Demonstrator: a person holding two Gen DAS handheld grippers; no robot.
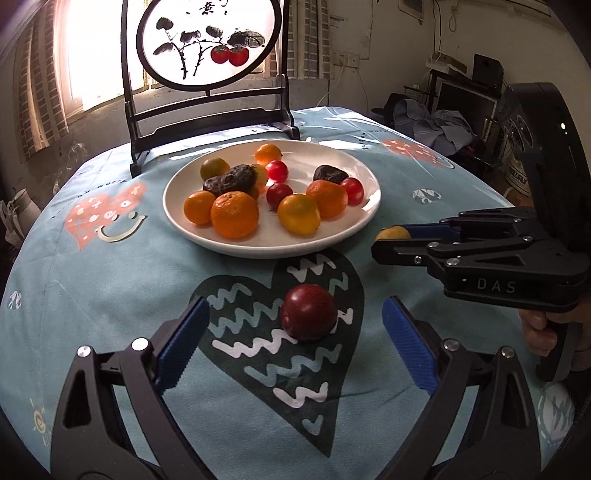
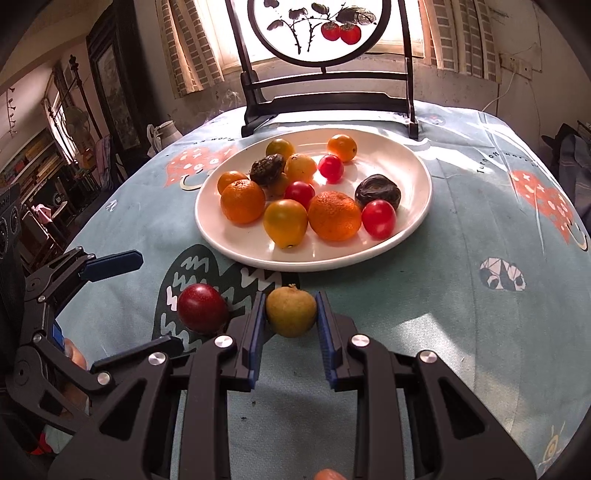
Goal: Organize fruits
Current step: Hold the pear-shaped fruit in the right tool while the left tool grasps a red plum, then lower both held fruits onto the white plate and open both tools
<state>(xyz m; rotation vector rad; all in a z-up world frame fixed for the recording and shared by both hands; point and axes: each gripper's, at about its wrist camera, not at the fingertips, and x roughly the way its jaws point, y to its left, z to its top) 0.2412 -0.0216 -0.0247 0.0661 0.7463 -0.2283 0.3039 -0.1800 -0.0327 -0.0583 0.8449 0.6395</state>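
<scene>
A white plate (image 1: 360, 166) (image 2: 413, 162) holds several oranges, yellow fruits, red cherry tomatoes and dark wrinkled fruits. A dark red plum (image 1: 308, 312) (image 2: 202, 308) lies on the tablecloth in front of the plate. My left gripper (image 1: 295, 332) is open, its blue pads either side of the plum and a little short of it. My right gripper (image 2: 291, 314) is shut on a yellow-green fruit (image 2: 291, 312), just above the cloth near the plate's front rim. In the left wrist view the right gripper (image 1: 391, 240) holds that fruit (image 1: 392, 234) at the right.
The table wears a light blue cloth with a dark heart print (image 1: 280, 332) and pink hearts (image 1: 107, 214). A black-framed round painted screen (image 1: 207, 44) (image 2: 325, 33) stands behind the plate. Cluttered room lies beyond the table edges.
</scene>
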